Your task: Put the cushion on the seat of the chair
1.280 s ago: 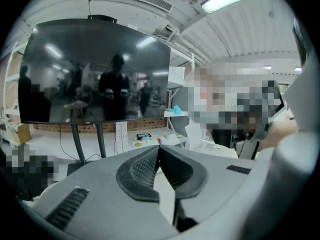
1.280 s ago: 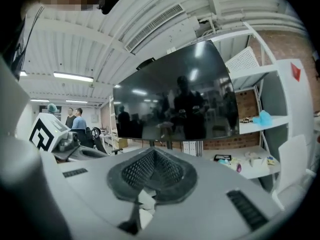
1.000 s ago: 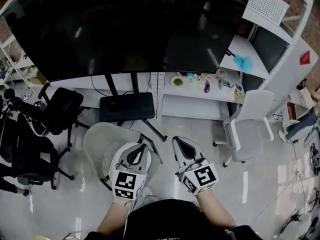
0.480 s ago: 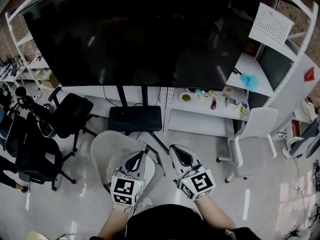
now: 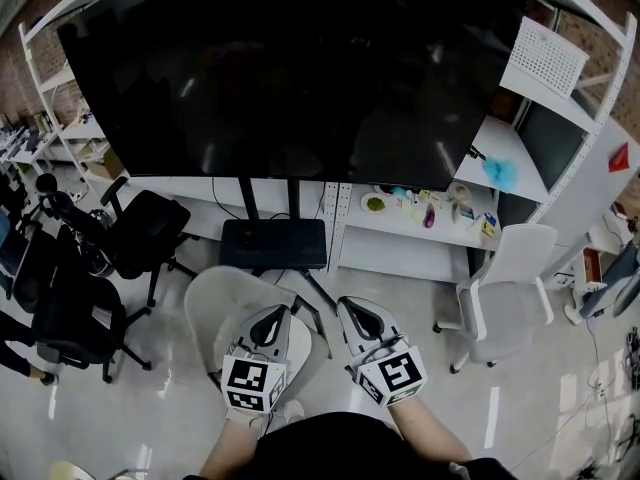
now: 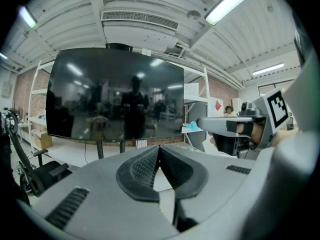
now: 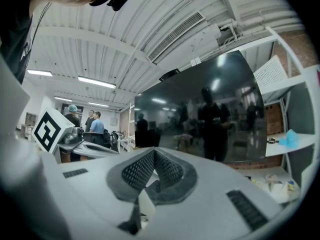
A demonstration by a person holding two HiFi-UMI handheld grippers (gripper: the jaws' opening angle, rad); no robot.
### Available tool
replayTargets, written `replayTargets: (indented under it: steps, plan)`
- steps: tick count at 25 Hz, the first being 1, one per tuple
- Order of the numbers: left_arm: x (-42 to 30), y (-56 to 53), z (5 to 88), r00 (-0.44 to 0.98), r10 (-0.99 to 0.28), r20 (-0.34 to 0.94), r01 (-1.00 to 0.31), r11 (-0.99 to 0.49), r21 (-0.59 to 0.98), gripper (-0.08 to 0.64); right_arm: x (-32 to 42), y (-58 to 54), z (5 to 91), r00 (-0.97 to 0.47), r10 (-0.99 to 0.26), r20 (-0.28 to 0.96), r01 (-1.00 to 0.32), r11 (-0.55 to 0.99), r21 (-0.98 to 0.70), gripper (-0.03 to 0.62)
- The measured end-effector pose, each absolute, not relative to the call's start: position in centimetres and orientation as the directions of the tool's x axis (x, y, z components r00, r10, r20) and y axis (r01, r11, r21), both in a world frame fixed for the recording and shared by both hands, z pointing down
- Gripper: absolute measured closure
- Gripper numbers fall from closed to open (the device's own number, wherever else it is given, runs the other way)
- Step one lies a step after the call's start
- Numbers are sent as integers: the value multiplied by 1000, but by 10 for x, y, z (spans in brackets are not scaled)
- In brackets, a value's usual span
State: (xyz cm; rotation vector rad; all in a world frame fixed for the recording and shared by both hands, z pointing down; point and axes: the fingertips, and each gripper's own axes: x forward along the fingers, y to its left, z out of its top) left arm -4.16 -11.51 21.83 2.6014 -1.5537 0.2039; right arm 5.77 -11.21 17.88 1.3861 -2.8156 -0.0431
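Observation:
In the head view my left gripper (image 5: 270, 315) and right gripper (image 5: 355, 308) are held side by side close to my body. Both are shut with nothing between the jaws. In the left gripper view the left gripper's (image 6: 159, 149) pads meet at the tip. The right gripper's (image 7: 154, 153) pads do the same in the right gripper view. A pale shell chair (image 5: 225, 303) on dark legs stands on the floor under the left gripper. Further right stands a white office chair (image 5: 505, 288). I cannot make out a cushion in any view.
A large black screen (image 5: 300, 78) on a stand with a black base (image 5: 275, 243) fills the far side. Black office chairs (image 5: 140, 233) crowd the left. White shelves (image 5: 425, 208) with small items stand at the right. People stand far off in the right gripper view.
Both grippers have lifted a little together and stay shut. The head view has tipped up and swung, so the screen sits more centrally and the white chair lies further right.

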Motion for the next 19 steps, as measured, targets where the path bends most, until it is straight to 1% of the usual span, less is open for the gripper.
replayTargets:
  steps: [19]
  plan:
    - [-51,-97,220,463,-870,170,-884,-466,23,548,51,-96,180,-616,-788,-8,-787,616,25,586]
